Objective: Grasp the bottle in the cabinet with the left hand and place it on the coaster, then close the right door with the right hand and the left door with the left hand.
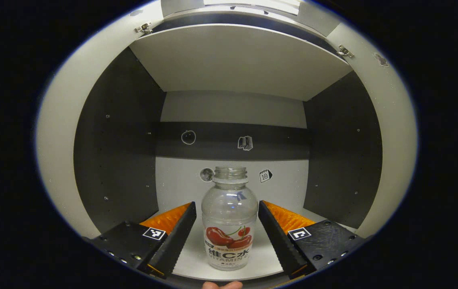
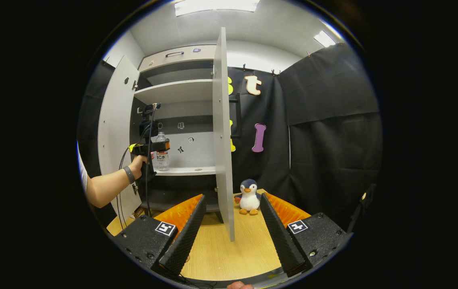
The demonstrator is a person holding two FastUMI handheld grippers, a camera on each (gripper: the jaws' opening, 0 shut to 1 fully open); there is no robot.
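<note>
One clear plastic bottle [image 1: 229, 218], uncapped and seemingly empty, upright on the cabinet shelf [image 1: 197, 257] between the wide-open fingers of the left hand-held gripper [image 1: 226, 237]: likely light, thin-walled, crushable and easily tipped, best gripped gently at the labelled lower body.

A clear, glossy plastic bottle [image 1: 229, 218] with a printed label stands at lower centre on a smooth matt shelf [image 1: 197, 257], flanked by black ribbed fingers [image 1: 180, 237]; at lower centre of the right gripper view, a plush penguin [image 2: 248, 196] sits on a wood-grain table [image 2: 229, 253].
</note>
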